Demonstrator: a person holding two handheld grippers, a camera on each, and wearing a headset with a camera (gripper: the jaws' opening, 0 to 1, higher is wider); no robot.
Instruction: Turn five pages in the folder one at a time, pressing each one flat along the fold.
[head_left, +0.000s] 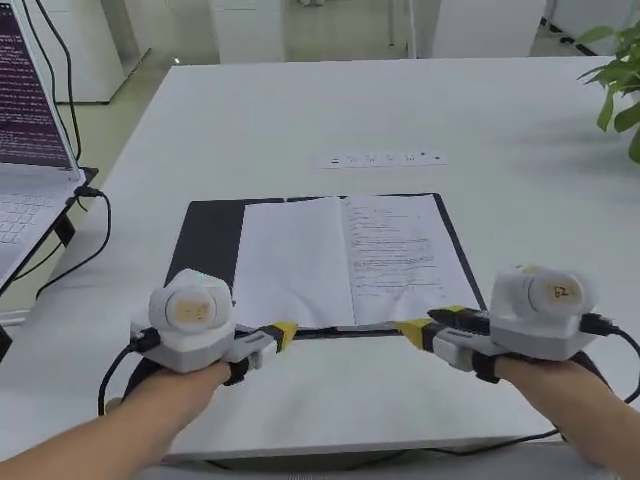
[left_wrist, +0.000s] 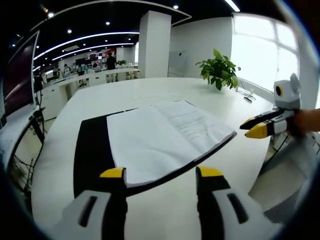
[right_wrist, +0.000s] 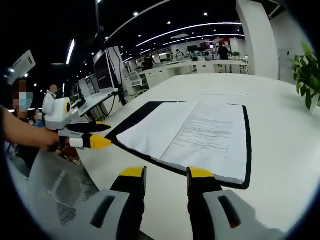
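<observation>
Left gripper (head_left: 285, 332) had its jaws wide apart with nothing between them. In the left gripper view (left_wrist: 161, 172) both yellow tips sat at the folder's near edge, the left tip over the blank page corner; contact could not be told. Right gripper (head_left: 412, 330) was also parted, with a narrower gap than the left, and it held nothing. In the right gripper view (right_wrist: 166, 172) its tips hung just short of the folder's near edge, apart from it.

One folder (head_left: 210, 240), with a black cover, lay open flat on the white table (head_left: 480, 110), directly ahead of both grippers. Two page faces were showing: one blank page (head_left: 290, 262) on the left and one printed page (head_left: 395, 255) on the right, meeting at the centre fold.

Counts were two grippers, one per hand, tips pointing inward toward each other along the folder's near edge. There was one laptop (head_left: 25, 150) at the far left, open, screen lit. One socket strip (head_left: 380, 158) was set in the table beyond the folder. One potted plant (head_left: 620, 80) stood at the right edge.
</observation>
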